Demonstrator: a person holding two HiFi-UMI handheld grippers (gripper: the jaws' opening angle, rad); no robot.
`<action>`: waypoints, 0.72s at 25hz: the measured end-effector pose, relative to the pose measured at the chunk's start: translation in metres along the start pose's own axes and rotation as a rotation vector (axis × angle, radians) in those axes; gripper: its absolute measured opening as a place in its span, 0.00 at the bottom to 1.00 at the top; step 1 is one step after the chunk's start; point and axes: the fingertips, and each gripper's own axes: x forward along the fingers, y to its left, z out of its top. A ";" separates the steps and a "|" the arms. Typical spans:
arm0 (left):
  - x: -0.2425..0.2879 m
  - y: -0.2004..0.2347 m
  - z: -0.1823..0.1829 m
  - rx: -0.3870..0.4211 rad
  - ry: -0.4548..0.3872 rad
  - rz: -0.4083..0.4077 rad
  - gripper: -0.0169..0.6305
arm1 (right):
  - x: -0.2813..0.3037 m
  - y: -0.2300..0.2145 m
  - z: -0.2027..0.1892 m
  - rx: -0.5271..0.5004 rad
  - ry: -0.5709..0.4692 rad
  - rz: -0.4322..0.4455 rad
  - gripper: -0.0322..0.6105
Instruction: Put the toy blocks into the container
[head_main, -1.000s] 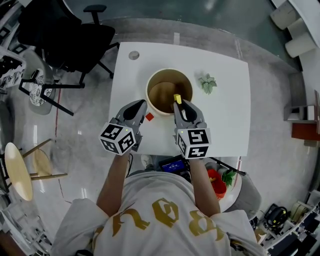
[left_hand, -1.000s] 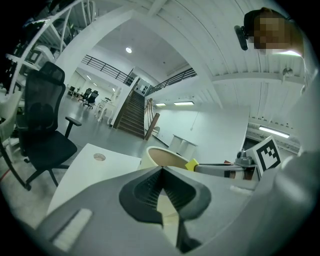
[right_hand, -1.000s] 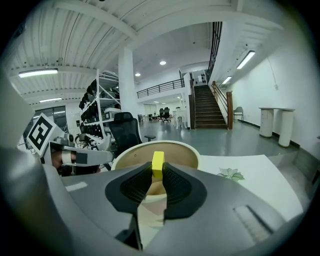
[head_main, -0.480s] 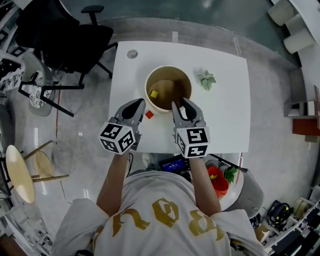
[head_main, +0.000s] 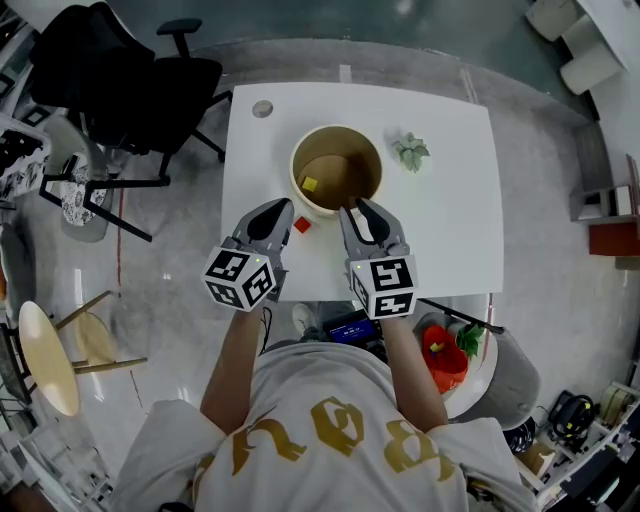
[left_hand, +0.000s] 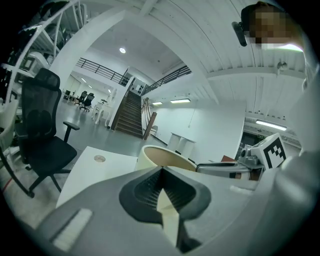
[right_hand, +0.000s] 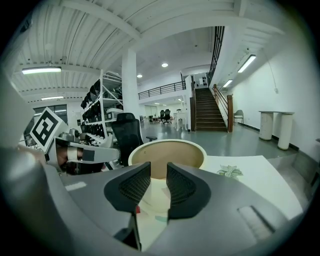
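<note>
A round cream container (head_main: 337, 135) with a brown inside stands mid-table; one yellow block (head_main: 310, 184) lies in it. A red block (head_main: 302, 225) rests on the white table (head_main: 440, 230) just in front of the container's rim. My left gripper (head_main: 283, 208) is shut with nothing in it, its tip beside the red block on the left. My right gripper (head_main: 355, 207) is open and empty at the container's near rim. The left gripper view shows the shut gripper (left_hand: 161, 170) before the container (left_hand: 165, 160). The right gripper view shows the parted gripper (right_hand: 158, 172), the container (right_hand: 167, 150) and a sliver of the red block (right_hand: 137, 210).
A small green plant ornament (head_main: 410, 153) lies right of the container, and a grey disc (head_main: 262, 108) sits at the far left corner. A black office chair (head_main: 130, 75) stands off the table's left; a stool with red items (head_main: 445, 360) is at the near right.
A second ago my right gripper held the yellow block over the container. It opened, the block fell inside, and the gripper drew back to the near rim. The left gripper barely moved.
</note>
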 end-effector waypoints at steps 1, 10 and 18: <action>-0.001 -0.002 -0.001 0.000 0.000 -0.002 0.03 | -0.002 0.000 0.000 0.001 -0.001 -0.001 0.22; -0.023 -0.006 -0.005 0.011 -0.004 0.005 0.03 | -0.017 0.015 -0.008 -0.030 0.006 -0.001 0.22; -0.043 -0.007 -0.019 0.002 0.004 0.026 0.03 | -0.022 0.039 -0.019 -0.064 0.024 0.049 0.22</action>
